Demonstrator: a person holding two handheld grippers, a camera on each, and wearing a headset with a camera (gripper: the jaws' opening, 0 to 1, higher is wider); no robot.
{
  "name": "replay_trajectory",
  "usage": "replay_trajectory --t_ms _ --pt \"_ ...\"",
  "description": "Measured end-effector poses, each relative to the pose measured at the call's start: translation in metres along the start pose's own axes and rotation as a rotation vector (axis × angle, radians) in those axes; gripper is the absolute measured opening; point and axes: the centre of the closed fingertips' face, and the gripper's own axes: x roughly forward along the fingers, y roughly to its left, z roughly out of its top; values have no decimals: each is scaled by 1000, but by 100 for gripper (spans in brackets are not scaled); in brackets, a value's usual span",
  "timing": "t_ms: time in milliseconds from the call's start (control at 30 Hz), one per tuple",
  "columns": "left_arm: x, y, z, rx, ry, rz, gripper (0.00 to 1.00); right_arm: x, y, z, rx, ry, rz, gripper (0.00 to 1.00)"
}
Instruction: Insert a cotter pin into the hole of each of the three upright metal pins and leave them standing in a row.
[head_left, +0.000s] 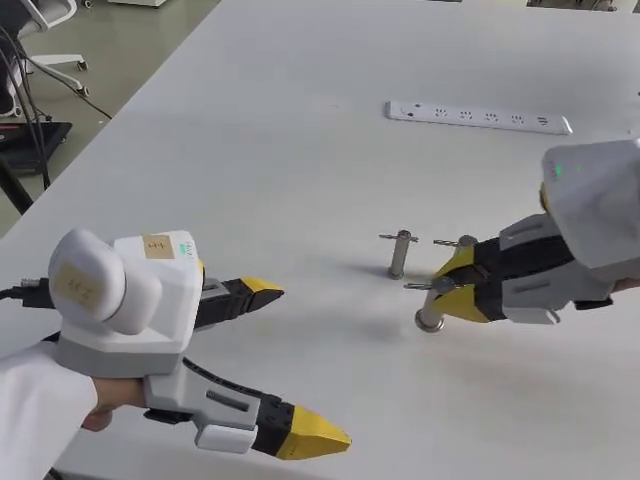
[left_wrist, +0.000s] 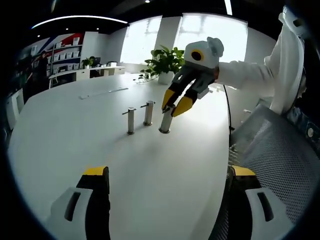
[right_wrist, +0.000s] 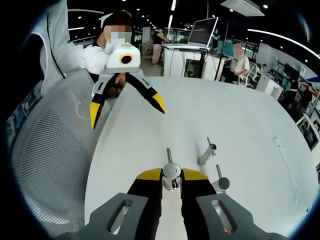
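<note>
Nearest metal pin (head_left: 430, 318) is standing on the white table (head_left: 300, 150), closest of the three to the person. A cotter pin (head_left: 418, 286) is poking out sideways at its top. The right gripper (head_left: 440, 290) is right on it, jaws drawn narrow around the pin's head. In the right gripper view the round head sits squarely between the yellow tips and the wire runs out beyond them. Whether the pads press the head or the cotter's near end, I can't tell.

Second metal pin (head_left: 399, 258) is upright just beyond, with a cotter through its top. Third metal pin (head_left: 467, 242) stands behind the right gripper, a wire showing at its head too. From the left gripper view they make a short row, close together but not touching.

These pins look like solid, smooth steel: stiff, fairly heavy for their size, slippery on the shank. On such a narrow foot, a sideways nudge could well topple one. The cotters are thin, light wire that would bend if squeezed mid-length. My call is to pinch a cotter at its looped end and steady a pin low on the shank.

The left gripper (head_left: 300, 365) hovers well apart from the row, spread wide and empty. A white power strip (head_left: 480, 117) lies far up the table.
</note>
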Motion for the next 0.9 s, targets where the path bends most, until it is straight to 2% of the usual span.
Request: replay_trajectory --t_ms 100,167,333,400,533,700,900 --pt "-1 3 2 -3 -7 6 99 -11 -10 -12 47 3 -29 8" --pt "-2 4 2 -9 -5 5 99 -19 -18 -22 32 18 -65 8" --pt "-3 5 2 -9 10 0 99 -34 -38 -41 43 59 -122 8" --pt "-3 6 1 -13 13 -2 99 -38 -46 -46 54 59 -134 8" --pt "-6 10 1 -23 20 3 99 -42 -54 -51 63 56 -139 8" --pt "-9 11 -2 -29 35 11 99 -40 -59 -56 72 52 -121 8" --pt "-11 8 -3 -36 42 11 99 -36 -66 -61 89 48 -123 8"
